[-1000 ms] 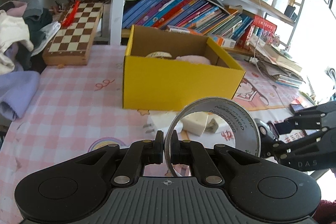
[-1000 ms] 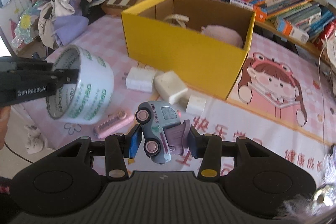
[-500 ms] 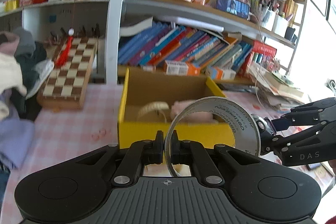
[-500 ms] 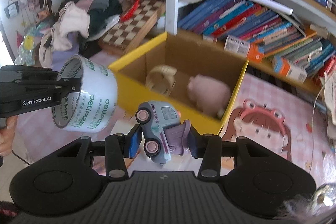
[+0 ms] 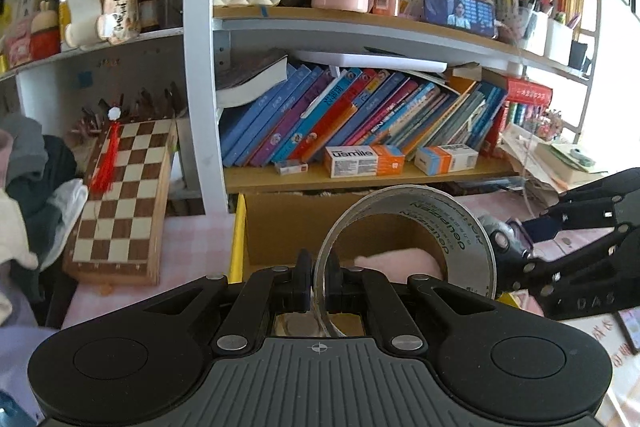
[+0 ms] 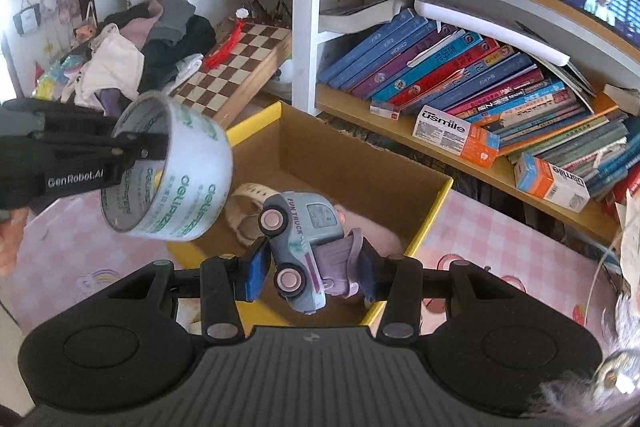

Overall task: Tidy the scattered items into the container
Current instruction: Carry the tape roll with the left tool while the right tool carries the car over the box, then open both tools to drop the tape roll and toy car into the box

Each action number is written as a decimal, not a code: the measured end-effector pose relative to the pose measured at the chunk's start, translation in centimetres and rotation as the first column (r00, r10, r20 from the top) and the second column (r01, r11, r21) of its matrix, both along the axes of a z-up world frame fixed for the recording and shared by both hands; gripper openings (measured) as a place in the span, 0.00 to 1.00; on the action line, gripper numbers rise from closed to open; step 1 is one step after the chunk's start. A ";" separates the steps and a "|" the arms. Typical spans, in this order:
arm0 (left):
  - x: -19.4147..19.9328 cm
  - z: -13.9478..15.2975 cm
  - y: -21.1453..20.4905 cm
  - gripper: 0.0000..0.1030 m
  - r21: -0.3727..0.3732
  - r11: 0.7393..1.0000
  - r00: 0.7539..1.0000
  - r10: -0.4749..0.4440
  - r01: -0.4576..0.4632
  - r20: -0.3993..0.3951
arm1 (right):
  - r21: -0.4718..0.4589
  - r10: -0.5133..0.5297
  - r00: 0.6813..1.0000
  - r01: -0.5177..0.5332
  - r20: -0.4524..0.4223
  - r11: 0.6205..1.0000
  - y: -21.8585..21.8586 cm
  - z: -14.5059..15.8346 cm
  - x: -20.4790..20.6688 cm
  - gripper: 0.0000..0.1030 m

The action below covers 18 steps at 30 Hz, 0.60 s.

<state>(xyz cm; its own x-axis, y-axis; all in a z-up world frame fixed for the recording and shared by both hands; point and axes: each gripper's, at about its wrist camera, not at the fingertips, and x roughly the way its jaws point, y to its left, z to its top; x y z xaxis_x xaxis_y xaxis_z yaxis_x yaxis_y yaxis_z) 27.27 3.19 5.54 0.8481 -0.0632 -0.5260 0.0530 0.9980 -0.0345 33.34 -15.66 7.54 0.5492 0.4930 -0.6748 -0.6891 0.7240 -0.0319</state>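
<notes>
A: Left tongs (image 5: 316,285)?
B: Pinching the wall of the tape roll (image 6: 172,171), held above the near-left corner of the yellow box (image 6: 434,205), likely for dropping in.

A: Right tongs (image 6: 308,267)?
B: Clamped on the toy truck (image 6: 302,247), tilted nose-down over the box opening; watch (image 6: 250,203) and pink plush (image 6: 376,239) already inside.

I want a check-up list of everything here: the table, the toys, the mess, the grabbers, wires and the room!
Surface: pink checked tablecloth.
Job's things: open yellow cardboard box holds a cream watch and a pink plush.
Clutter: folded wooden chessboard, clothes pile.
Grippers: left gripper jaws shut on clear tape roll; right gripper jaws shut on grey-purple toy truck, both above the box.
Cables: nothing seen.
Surroundings: bookshelf of books.
</notes>
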 end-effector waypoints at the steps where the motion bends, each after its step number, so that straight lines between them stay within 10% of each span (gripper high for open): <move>1: 0.6 0.0 0.0 0.05 0.003 1.000 1.000 0.002 -0.002 -0.003 | -0.005 0.006 1.000 -0.006 -0.003 1.000 0.1 -0.2 0.6 0.42; 18: 11.0 -3.8 0.3 0.05 0.156 0.987 0.987 0.059 -0.035 -0.151 | -0.219 0.200 0.970 -0.227 -0.140 0.949 5.6 -6.6 8.4 0.42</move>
